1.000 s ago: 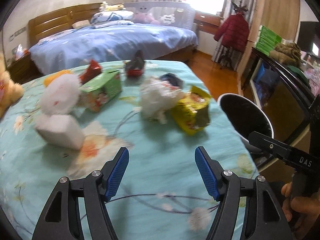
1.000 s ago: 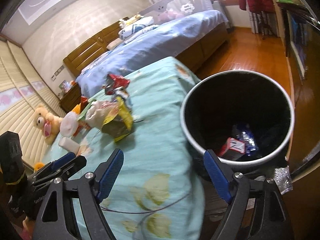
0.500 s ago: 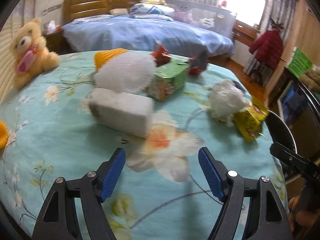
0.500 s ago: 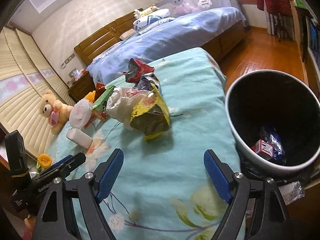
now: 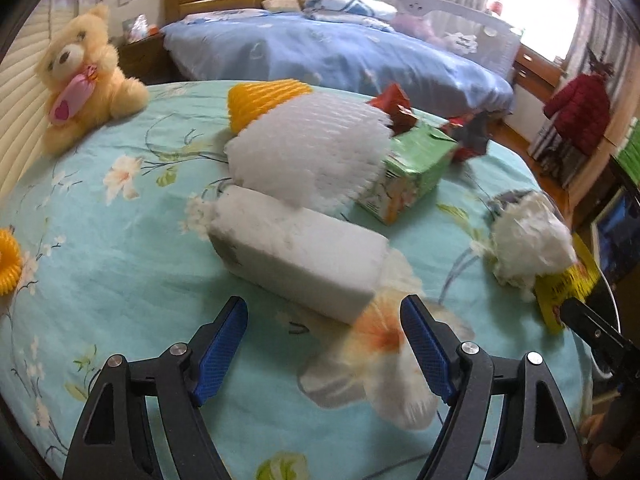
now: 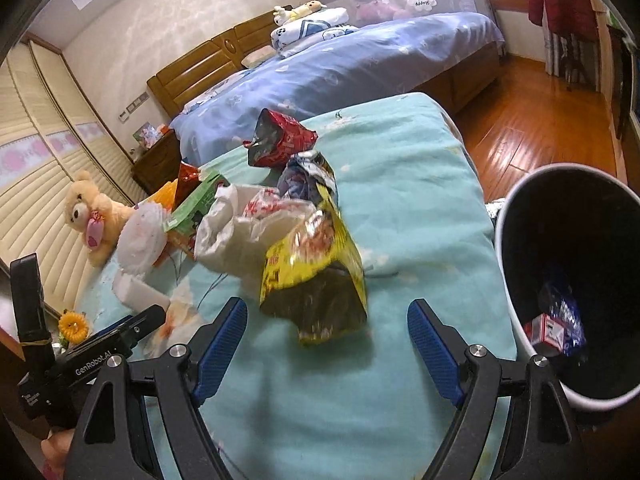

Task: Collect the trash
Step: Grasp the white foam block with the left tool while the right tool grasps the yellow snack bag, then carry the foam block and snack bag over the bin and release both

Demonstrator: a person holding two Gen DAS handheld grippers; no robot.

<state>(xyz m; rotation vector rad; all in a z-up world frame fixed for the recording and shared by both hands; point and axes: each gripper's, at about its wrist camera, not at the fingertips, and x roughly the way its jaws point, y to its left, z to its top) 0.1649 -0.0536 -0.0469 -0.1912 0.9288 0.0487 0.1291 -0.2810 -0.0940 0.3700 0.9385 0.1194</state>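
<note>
My left gripper point(image 5: 324, 340) is open and empty, just short of a white foam block point(image 5: 296, 252) on the teal floral cover. Behind the block lie a white foam net point(image 5: 308, 156), an orange foam net point(image 5: 264, 98) and a green carton point(image 5: 412, 176). My right gripper point(image 6: 328, 344) is open and empty, just short of a yellow snack bag point(image 6: 316, 268). A white plastic bag point(image 6: 244, 232) and a red wrapper point(image 6: 280, 140) lie behind it. The black bin point(image 6: 576, 280) stands at the right with some wrappers inside.
A yellow teddy bear point(image 5: 84, 76) sits at the table's far left. An orange ring point(image 5: 8, 260) lies at the left edge. A blue bed point(image 5: 320, 48) stands behind the table. Wooden floor point(image 6: 528, 128) runs to the right of the table.
My left gripper has swung left from the plastic bag toward the white foam block. My right gripper has turned from the bin toward the yellow snack bag. Both stayed open.
</note>
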